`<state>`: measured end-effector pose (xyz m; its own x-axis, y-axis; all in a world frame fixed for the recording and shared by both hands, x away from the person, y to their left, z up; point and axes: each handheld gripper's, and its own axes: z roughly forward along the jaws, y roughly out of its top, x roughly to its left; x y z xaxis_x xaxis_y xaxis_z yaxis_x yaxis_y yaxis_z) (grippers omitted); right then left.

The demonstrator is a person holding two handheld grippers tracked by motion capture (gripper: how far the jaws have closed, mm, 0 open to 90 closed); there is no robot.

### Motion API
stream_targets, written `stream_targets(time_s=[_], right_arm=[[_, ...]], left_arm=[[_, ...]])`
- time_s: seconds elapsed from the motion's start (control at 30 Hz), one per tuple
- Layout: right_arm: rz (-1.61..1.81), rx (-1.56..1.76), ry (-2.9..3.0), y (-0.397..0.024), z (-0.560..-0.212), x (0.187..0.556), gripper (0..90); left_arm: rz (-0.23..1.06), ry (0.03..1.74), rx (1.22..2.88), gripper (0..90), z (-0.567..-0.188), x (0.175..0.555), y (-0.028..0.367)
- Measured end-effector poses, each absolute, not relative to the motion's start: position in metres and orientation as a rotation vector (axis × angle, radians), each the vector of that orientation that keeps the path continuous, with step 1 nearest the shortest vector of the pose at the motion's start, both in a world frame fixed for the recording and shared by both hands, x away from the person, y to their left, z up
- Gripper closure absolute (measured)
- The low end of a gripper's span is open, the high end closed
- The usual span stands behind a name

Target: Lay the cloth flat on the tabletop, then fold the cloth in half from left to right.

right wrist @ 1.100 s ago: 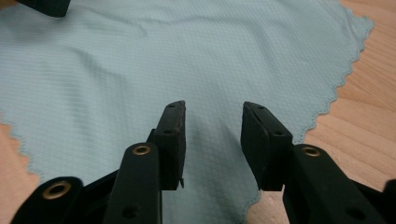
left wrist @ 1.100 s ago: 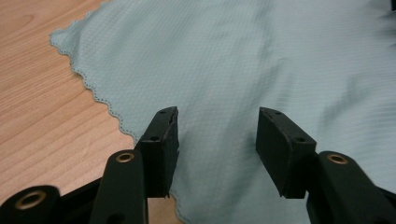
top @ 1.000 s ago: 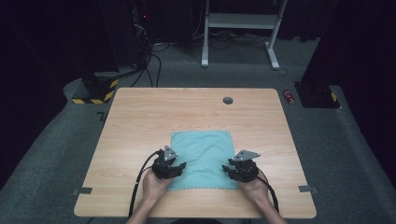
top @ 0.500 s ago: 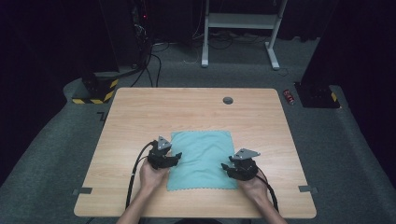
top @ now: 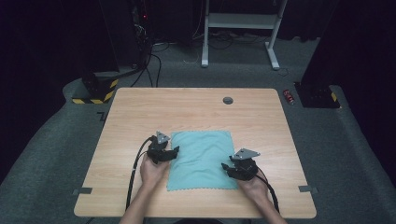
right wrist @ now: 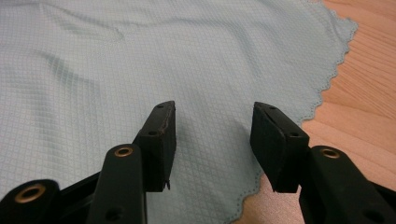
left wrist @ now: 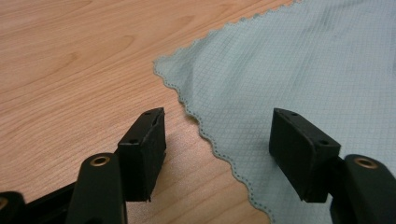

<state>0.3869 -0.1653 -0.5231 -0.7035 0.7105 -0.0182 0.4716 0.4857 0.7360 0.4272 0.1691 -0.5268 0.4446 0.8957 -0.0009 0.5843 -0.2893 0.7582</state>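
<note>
A teal cloth [top: 203, 158] with scalloped edges lies flat on the wooden table [top: 140, 107]. My left gripper [top: 173, 151] sits at the cloth's left edge, toward its far corner. Its jaws have just been opening and stand open. In the left gripper view the cloth [left wrist: 299, 70] lies on the table under the gap of the left gripper [left wrist: 219, 154], and neither pad touches it. My right gripper [top: 225, 167] rests over the near right part. Its jaws have also just been opening; the cloth [right wrist: 140, 60] lies flat beneath the right gripper [right wrist: 212, 144], ungripped.
A small round grommet [top: 228, 100] sits near the table's far edge. Black cables trail from both grippers toward the near edge. On the floor beyond stand a white desk frame [top: 238, 21], a yellow-and-black striped base [top: 95, 91] and a small red object [top: 290, 96].
My left gripper has slid away from the person along the cloth's left edge, from near the front corner toward the far one. The right gripper has stayed where it was.
</note>
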Motion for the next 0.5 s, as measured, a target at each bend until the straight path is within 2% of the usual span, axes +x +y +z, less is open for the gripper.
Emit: stream_targets(time_s=[0.5], right_arm=[[1.046,1.006,2.411,-0.1651,-0.5231,0.3871,48.4]], left_arm=[[0.565,1.244,1.993,35.8,-0.527,0.427,0.169]])
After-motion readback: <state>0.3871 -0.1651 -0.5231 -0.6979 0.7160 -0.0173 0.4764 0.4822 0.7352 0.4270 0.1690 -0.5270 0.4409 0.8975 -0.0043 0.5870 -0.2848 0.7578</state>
